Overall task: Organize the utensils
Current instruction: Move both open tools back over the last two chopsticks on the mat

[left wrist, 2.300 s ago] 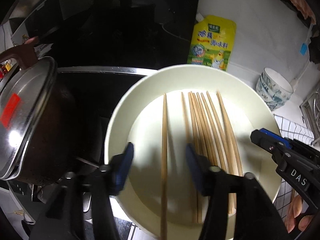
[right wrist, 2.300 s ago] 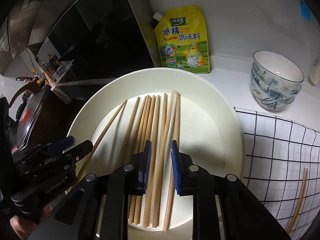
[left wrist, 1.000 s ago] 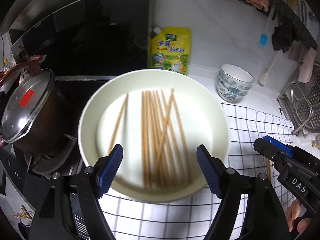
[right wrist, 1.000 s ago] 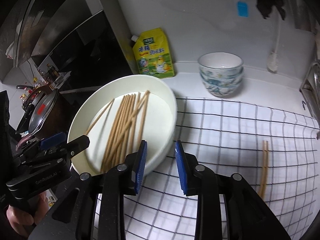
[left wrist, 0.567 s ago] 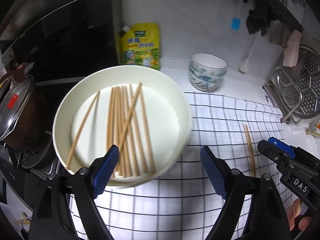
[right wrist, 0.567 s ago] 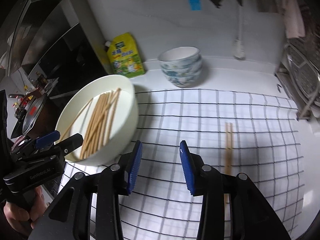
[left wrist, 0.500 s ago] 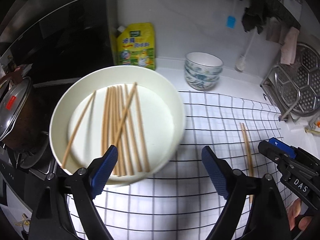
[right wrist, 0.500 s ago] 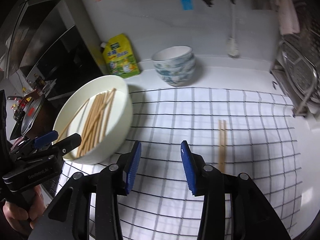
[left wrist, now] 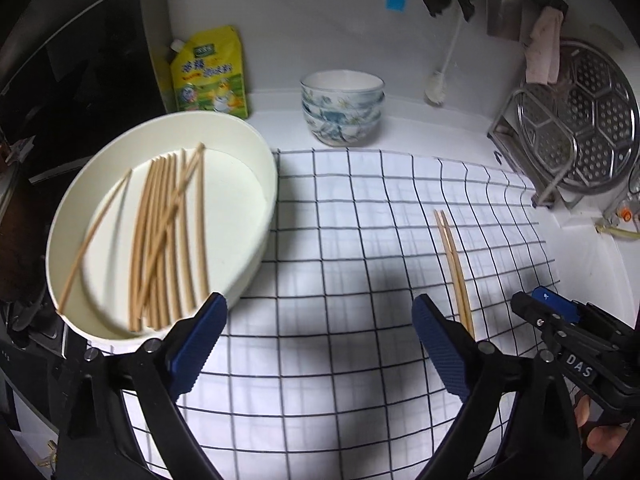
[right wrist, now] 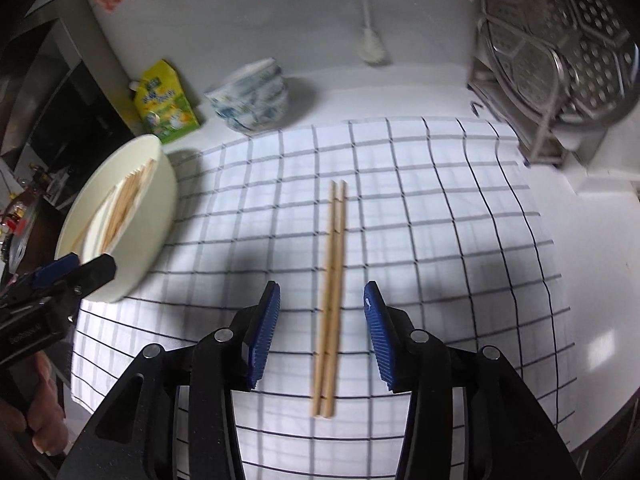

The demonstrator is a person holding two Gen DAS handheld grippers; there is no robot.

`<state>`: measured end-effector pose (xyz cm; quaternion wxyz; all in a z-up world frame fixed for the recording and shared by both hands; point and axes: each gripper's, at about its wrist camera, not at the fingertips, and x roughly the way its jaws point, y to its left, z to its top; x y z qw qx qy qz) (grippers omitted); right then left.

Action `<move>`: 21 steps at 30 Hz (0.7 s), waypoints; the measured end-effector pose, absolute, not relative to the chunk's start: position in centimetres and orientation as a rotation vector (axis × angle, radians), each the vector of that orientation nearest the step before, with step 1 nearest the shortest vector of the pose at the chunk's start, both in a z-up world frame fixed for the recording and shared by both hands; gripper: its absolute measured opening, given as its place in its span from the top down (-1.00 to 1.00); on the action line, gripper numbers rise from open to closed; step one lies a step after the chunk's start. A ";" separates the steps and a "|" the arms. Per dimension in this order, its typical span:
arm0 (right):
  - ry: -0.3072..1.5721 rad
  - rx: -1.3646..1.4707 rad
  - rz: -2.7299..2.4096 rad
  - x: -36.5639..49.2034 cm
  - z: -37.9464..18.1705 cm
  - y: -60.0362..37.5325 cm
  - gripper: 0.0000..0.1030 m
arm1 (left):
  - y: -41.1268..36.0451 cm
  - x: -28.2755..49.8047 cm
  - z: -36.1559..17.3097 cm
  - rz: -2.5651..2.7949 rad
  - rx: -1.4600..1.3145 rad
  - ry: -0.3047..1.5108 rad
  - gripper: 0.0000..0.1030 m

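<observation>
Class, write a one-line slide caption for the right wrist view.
Right claw opening over a pair of chopsticks on the checked cloth, pads not touching them.

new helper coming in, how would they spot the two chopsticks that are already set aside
Find the checked cloth spread on the white counter. On it, right of the big cream bowl, lies one pair of chopsticks, side by side. Every other chopstick is loose inside that bowl.

Bright overhead light on the checked cloth point(right wrist: 440, 208), soft dark shadows near the camera, chopsticks in the bowl point(left wrist: 168, 232) motion-blurred, fisheye corners going black.
</observation>
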<state>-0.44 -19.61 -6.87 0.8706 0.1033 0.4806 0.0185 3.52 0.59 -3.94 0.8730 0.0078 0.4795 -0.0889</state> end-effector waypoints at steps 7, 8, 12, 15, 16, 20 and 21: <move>1.056 0.199 0.022 -0.6 -10.6 -20.3 0.18 | -1.0 2.7 -6.1 -0.199 0.043 1.041 -0.79; 1.065 0.193 0.024 -0.6 -11.2 -20.3 0.18 | -1.1 2.6 -6.3 -0.198 0.049 1.045 -0.79; 1.082 0.177 0.026 -0.5 -12.7 -20.0 0.18 | -1.6 2.2 -7.1 -0.197 0.058 1.065 -0.79; 1.083 0.153 0.022 -0.3 -13.3 -19.8 0.18 | -1.9 2.0 -7.4 -0.196 0.065 1.069 -0.79; 1.083 0.144 0.020 -0.2 -13.5 -19.7 0.18 | -2.0 2.0 -7.6 -0.196 0.066 1.072 -0.79; 1.087 0.116 0.018 0.0 -14.1 -19.4 0.18 | -2.4 1.9 -8.0 -0.196 0.069 1.080 -0.79; 1.090 0.112 0.020 0.1 -14.2 -19.3 0.18 | -2.6 1.8 -8.1 -0.197 0.070 1.081 -0.79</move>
